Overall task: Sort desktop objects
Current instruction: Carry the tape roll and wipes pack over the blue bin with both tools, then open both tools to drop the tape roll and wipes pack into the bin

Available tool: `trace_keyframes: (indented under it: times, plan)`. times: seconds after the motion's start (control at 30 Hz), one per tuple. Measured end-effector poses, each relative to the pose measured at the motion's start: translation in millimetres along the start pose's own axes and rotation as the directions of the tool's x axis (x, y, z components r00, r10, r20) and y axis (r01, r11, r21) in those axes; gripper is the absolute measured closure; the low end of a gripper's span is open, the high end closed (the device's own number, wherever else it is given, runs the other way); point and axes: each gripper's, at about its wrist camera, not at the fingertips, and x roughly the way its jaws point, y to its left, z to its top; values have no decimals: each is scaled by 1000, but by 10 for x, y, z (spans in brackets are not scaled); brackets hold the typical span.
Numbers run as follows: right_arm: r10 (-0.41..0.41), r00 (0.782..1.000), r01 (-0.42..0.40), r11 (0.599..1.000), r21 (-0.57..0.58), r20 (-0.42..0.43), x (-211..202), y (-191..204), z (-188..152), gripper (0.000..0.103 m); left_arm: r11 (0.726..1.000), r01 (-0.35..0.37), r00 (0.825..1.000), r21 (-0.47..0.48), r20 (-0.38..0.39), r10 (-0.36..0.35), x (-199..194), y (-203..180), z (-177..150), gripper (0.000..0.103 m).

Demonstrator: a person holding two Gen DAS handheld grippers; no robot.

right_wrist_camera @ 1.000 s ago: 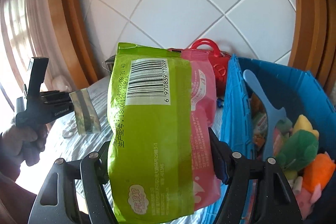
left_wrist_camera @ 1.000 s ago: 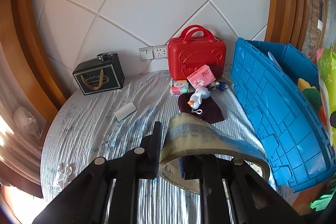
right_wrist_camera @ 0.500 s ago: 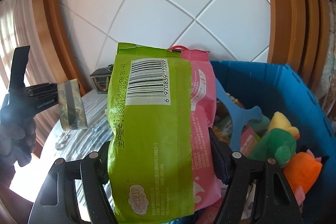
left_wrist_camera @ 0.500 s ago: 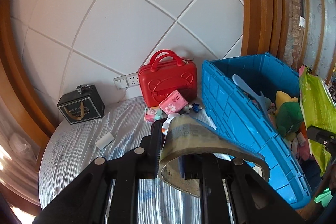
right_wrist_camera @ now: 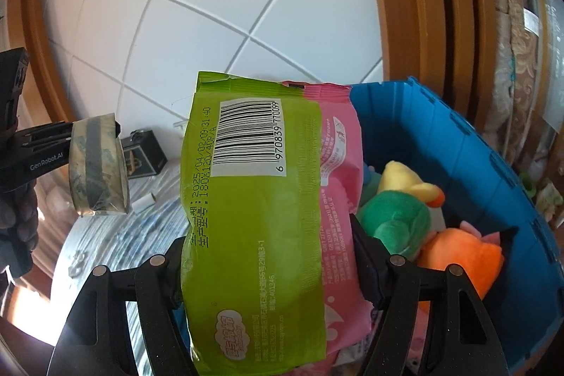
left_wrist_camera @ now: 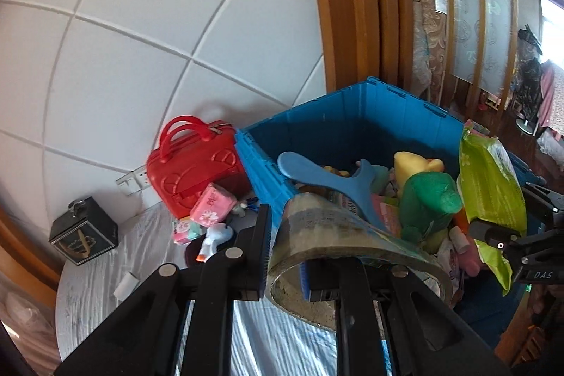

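My left gripper [left_wrist_camera: 285, 252] is shut on the wall of a worn roll of tape [left_wrist_camera: 345, 235], one finger inside the ring and one outside. It hangs at the near left corner of the blue crate [left_wrist_camera: 352, 115]. My right gripper [right_wrist_camera: 268, 245] is shut on a green and pink packet [right_wrist_camera: 253, 199], held upright above the crate's [right_wrist_camera: 458, 157] near side. The left wrist view shows that packet [left_wrist_camera: 490, 178] at the right. Inside the crate lie a blue brush [left_wrist_camera: 328, 175], a green plush [left_wrist_camera: 426, 199], a yellow plush [left_wrist_camera: 412, 164] and an orange plush [right_wrist_camera: 461, 256].
On the cloth-covered table [left_wrist_camera: 91, 298] left of the crate stand a red case [left_wrist_camera: 197, 171] and a black box [left_wrist_camera: 83, 231]. Pink tissue packs [left_wrist_camera: 213, 203], a white duck toy [left_wrist_camera: 215, 235] and a small white block [left_wrist_camera: 127, 282] lie there. A tiled wall and wooden frame rise behind.
Both grippers have swung right, from over the table to the crate, each keeping its load. The crate's inside now fills more of both views.
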Motion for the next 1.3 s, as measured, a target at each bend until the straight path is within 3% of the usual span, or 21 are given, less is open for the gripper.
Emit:
trace_keyframes:
  times: [0.37,0.5,0.53,0.57,0.6,0.63,0.67,0.73,0.77,0.97,1.3]
  plan:
    - [-154,988,152,987,47,28,-138,-692,105,30,973,196,980,125,-61,-190,485,-831,366,89]
    - [-175,984,173,983,68,22,-86,-838,117,29,944,287,958,161,-72,-279,498,-1091,413,86]
    - [-169,985,168,983,70,17,-51,-868,119,29,933,324,945,158,-90,-313,518,-1136,403,82]
    - [-160,987,159,985,73,14,-35,-893,122,28,926,345,937,153,-116,-330,557,-1183,392,63]
    - [-162,987,161,984,73,11,-48,-898,119,25,923,355,932,152,-142,-335,604,-1227,374,32]
    - [-169,986,168,983,70,9,-58,-891,128,12,922,353,932,156,-148,-332,619,-1256,336,21]
    - [-178,984,177,982,70,16,-81,-880,145,2,921,354,932,160,-141,-334,611,-1269,303,13]
    - [-190,981,187,979,79,36,-115,-884,195,0,913,379,922,149,-152,-357,592,-1233,253,13]
    - [-189,981,186,979,79,38,-121,-873,221,0,912,383,920,147,-151,-362,585,-1208,243,13]
    - [-169,984,167,985,49,52,-107,-614,318,0,939,307,949,157,-118,-291,451,-845,42,13]
    - [-76,996,79,995,-69,41,125,299,457,0,986,153,974,-60,-159,-161,342,458,-748,13]
